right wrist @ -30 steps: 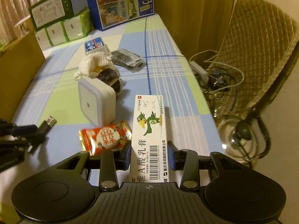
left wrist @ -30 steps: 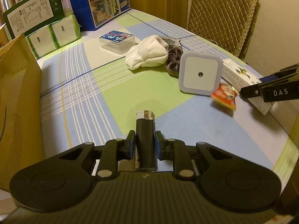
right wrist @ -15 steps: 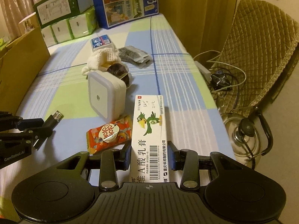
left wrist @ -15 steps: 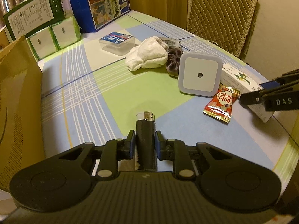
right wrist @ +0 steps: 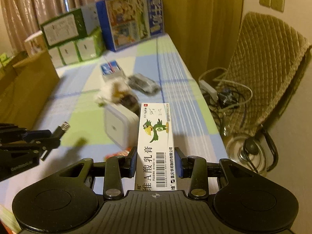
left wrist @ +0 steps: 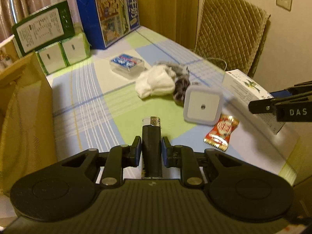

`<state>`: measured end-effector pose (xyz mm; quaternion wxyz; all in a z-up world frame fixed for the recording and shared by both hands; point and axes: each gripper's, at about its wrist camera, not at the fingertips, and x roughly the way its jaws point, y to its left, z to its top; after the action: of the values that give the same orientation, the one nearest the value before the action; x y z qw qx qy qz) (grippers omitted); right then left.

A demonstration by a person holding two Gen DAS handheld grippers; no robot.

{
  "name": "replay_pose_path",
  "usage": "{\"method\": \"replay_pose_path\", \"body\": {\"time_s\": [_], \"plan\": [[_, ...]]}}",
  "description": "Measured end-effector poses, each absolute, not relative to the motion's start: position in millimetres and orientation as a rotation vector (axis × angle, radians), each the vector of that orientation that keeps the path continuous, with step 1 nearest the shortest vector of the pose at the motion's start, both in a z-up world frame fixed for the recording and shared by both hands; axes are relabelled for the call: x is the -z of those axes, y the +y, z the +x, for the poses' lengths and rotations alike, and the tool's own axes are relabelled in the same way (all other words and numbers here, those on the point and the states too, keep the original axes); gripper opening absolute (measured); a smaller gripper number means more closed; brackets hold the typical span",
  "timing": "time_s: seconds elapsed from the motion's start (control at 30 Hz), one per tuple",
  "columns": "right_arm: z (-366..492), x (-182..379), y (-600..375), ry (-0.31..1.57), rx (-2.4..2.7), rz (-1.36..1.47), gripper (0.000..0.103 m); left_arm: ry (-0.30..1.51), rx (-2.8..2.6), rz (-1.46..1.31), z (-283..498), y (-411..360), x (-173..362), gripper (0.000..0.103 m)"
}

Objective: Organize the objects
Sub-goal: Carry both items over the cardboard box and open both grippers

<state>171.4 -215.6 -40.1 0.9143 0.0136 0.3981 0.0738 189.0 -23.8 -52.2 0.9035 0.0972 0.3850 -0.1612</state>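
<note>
Nearest to hand, the left hand-held gripper (left wrist: 151, 149) is clamped on a black lighter (left wrist: 151, 146) that points metal cap forward and is held clear above the worktop (left wrist: 81, 105), while the right hand-held gripper (right wrist: 155, 160) is pinched on a long white ointment box (right wrist: 156, 146) with a green bird printed on it, also raised above the cloth. Both pick-ups look finished, so the step in hand is the carry, and the next move calls for taking each item to its place, probably the open cardboard box (left wrist: 21, 105) along the left edge, and loosening the grip only once over it. What that box holds cannot be seen; only its brown wall shows. Just beyond the lighter lie a red snack packet (left wrist: 221, 131) and a white square night light (left wrist: 202, 106), with a white sock (left wrist: 156, 84) and a dark scrunchie (left wrist: 180, 88) touching behind them. Farther off sits a clear plastic case (left wrist: 126, 66) with blue and white contents, blurred. At the far end stand green cartons (left wrist: 56, 44) and a blue carton (left wrist: 113, 15), both shut.
</note>
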Motion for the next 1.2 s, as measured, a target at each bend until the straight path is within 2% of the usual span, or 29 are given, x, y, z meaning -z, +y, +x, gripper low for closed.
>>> {"method": "replay_pose_path", "body": {"time_s": [0.23, 0.6, 0.9, 1.2], "plan": [[172, -12, -162, 0.729, -0.286, -0.002, 0.035, 0.747, 0.278, 0.185, 178, 3, 1, 0.018], [175, -58, -51, 0.675, -0.514, -0.002, 0.035, 0.715, 0.104, 0.174, 154, 117, -57, 0.018], [181, -53, 41, 0.717, -0.649, 0.005, 0.035, 0.735, 0.0, 0.163, 149, 205, -59, 0.018], [197, -31, 84, 0.771, -0.676, -0.015, 0.035, 0.77, 0.014, 0.135, 159, 237, -43, 0.018]]}}
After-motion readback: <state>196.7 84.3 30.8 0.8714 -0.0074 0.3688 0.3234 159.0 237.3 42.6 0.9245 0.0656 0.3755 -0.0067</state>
